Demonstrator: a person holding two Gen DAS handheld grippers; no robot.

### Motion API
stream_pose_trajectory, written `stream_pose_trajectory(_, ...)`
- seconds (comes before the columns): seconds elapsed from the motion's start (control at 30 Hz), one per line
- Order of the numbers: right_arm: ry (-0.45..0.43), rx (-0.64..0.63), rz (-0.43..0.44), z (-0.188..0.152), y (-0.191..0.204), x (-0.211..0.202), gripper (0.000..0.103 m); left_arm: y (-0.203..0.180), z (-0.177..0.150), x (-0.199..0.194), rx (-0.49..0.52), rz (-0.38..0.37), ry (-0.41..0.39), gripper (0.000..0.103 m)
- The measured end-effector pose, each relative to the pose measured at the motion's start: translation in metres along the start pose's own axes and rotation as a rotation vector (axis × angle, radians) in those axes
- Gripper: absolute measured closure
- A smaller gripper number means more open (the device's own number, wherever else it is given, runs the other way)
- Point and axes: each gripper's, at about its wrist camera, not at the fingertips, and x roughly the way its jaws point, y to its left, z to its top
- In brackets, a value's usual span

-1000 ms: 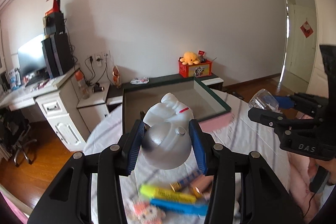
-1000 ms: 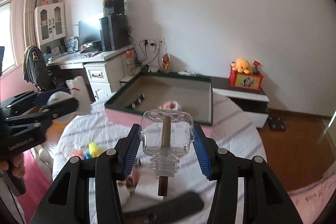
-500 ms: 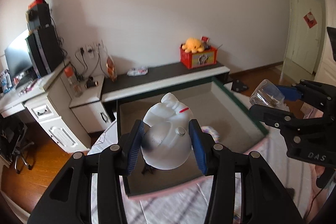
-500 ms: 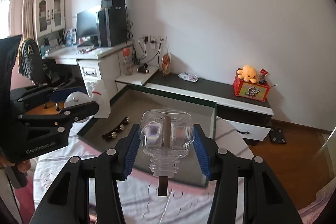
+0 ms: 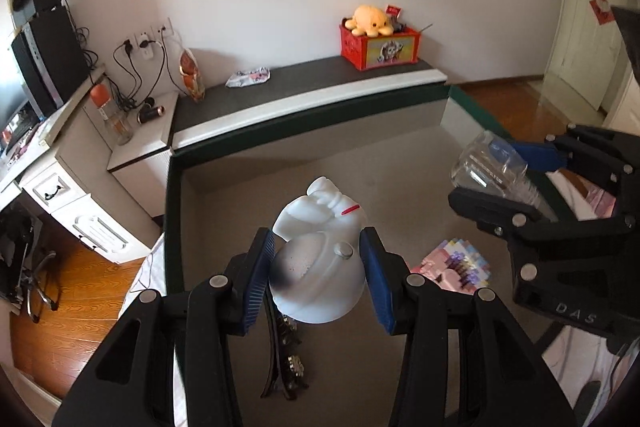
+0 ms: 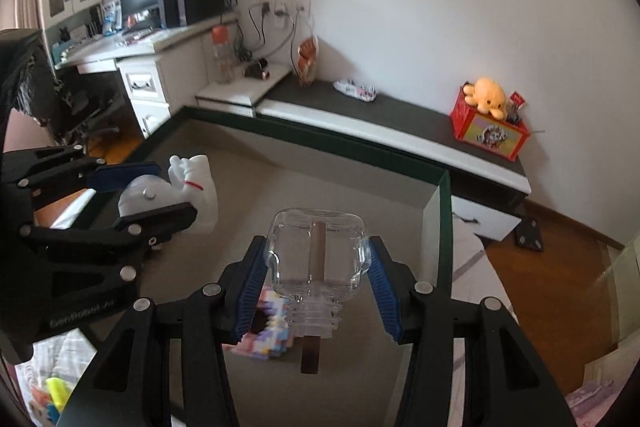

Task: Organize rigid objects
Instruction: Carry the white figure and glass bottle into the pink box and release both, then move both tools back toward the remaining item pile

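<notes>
1. Carrying two things at once, the person is holding both grippers over the green-rimmed box [image 5: 172, 211], whose flat grey floor is filling the middle of each view.
2. The left gripper [image 5: 318, 279] is standing partly closed, its ribbed blue pads pressing the sides of a white figurine [image 5: 320, 251]; this is a smooth, rounded, hard-looking piece with a domed base, a small button-like stud and a thin red mark near its top.
3. The right gripper [image 6: 318, 287] is likewise partly closed and clamping a clear jar [image 6: 318, 251], squarish, glossy and see-through, with a threaded neck pointing back toward the camera and a brown stick [image 6: 312, 351] running through it.
4. Already lying in the box are a dark hair clip [image 5: 282, 359] with small studs, at about 6 o'clock below the figurine, and a pink pixel-block piece [image 5: 456, 267] at 3 o'clock from it.
5. Judging by that, the sorting is partly done: two items are lying in, two more are hanging above the floor, not yet set down.
6. Some brightly coloured things [image 6: 52, 395], one yellow, are lying outside the box at 7 o'clock in the right view, so more is probably waiting.
</notes>
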Motion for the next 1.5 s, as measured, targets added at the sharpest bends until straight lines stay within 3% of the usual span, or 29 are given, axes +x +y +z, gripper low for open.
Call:
stream_pose_trajectory(0.17,0.037,0.004,-0.019,0.0,-0.006,0.016,0.052,0.0,-0.001,0.009,-0.012,0.005,0.005,0.057)
stream_pose_trajectory(0.23,0.054,0.007,-0.025,-0.002,-0.009,0.022,0.052,0.001,-0.002,0.006,-0.017,0.007,-0.005,0.052)
stream_pose_trajectory(0.3,0.067,0.019,-0.021,-0.003,-0.012,0.026,0.052,0.001,-0.003,0.003,-0.022,0.018,-0.01,0.038)
stream_pose_trajectory(0.57,0.071,0.029,-0.045,-0.003,-0.011,0.026,0.052,0.005,-0.007,-0.01,-0.035,0.035,-0.039,0.024)
stream_pose_trajectory(0.8,0.02,0.081,-0.028,-0.007,-0.015,0.013,0.048,0.011,-0.014,-0.032,-0.082,0.04,-0.078,0.014)
stream_pose_trajectory(0.9,-0.031,0.11,-0.015,-0.01,-0.015,-0.006,0.033,0.013,-0.019,-0.049,-0.099,0.059,-0.108,0.008)
stream_pose_trajectory(0.93,-0.046,0.116,-0.024,-0.01,-0.015,-0.015,0.018,0.013,-0.021,-0.059,-0.102,0.071,-0.125,0.008)
stream_pose_trajectory(1.1,-0.16,0.132,-0.001,-0.016,-0.01,-0.073,0.017,0.014,-0.035,-0.108,-0.121,0.133,-0.219,0.0)
stream_pose_trajectory(1.23,-0.238,0.134,0.002,-0.027,-0.002,-0.121,0.015,0.007,-0.047,-0.156,-0.103,0.144,-0.287,0.0)
stream_pose_trajectory(1.5,-0.38,0.123,-0.022,-0.076,0.025,-0.22,0.012,-0.008,-0.102,-0.244,-0.115,0.179,-0.399,0.0)
